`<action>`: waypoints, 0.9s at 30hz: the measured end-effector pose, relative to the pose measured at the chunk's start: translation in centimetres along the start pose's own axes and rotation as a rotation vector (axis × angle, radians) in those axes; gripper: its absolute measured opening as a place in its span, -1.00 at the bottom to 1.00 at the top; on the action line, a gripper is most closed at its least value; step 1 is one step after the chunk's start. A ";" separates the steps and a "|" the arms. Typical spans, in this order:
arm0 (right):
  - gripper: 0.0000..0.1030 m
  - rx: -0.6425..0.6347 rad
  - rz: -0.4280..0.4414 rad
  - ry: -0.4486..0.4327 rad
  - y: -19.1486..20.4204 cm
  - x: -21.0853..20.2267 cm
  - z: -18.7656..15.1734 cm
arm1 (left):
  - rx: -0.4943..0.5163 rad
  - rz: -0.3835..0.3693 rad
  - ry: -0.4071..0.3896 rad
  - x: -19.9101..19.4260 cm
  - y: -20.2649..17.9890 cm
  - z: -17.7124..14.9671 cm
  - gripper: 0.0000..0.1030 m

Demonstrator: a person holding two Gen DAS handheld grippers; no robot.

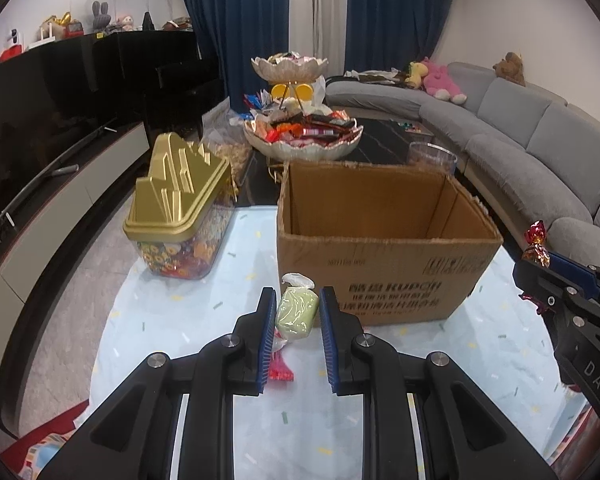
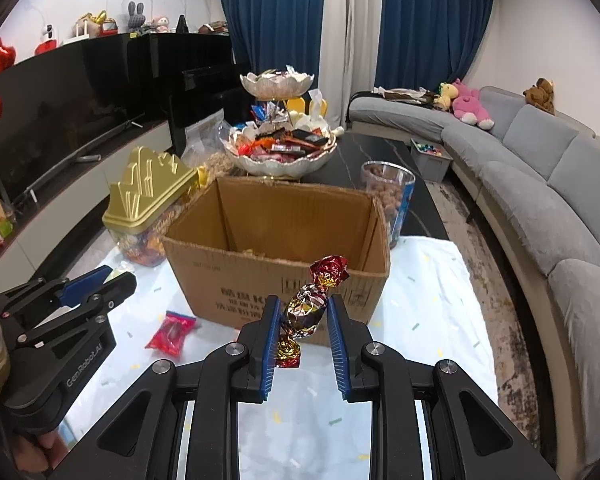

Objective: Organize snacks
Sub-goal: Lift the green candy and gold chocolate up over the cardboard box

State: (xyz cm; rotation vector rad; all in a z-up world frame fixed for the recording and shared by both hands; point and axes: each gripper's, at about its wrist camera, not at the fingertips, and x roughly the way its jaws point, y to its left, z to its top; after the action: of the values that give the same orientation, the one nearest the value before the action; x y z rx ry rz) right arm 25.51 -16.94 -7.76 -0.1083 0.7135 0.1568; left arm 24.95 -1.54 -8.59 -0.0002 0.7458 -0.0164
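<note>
Jaws clamped — green candy [image 1: 295, 312], foil candy [image 2: 306, 308]

Pale green candy [image 1: 296, 312], foil-wrapped candy [image 2: 306, 308] — both lifted before the open carton [image 1: 384, 256].

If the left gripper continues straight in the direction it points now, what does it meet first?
Probably the near wall of the cardboard box. The left gripper, shut on a pale green candy, aims at that printed wall's left part, though depth is hard to judge.

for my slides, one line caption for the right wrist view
Right gripper holding a foil-wrapped candy before the open cardboard box.
</note>
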 end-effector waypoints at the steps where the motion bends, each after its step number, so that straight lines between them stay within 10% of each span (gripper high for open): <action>1: -0.51 -0.001 0.001 -0.004 0.0 -0.1 0.2 | -0.001 0.001 -0.006 -0.1 0.0 0.5 -0.56; 27: -0.51 -0.014 0.013 -0.065 -1.9 1.5 6.8 | 0.005 -0.005 -0.079 2.1 -1.4 8.4 -0.56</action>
State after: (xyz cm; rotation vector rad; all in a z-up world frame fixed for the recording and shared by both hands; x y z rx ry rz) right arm 31.30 -17.63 -3.55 -0.1113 0.6480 0.1775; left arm 32.20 -3.05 -3.82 0.0022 0.6671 -0.0233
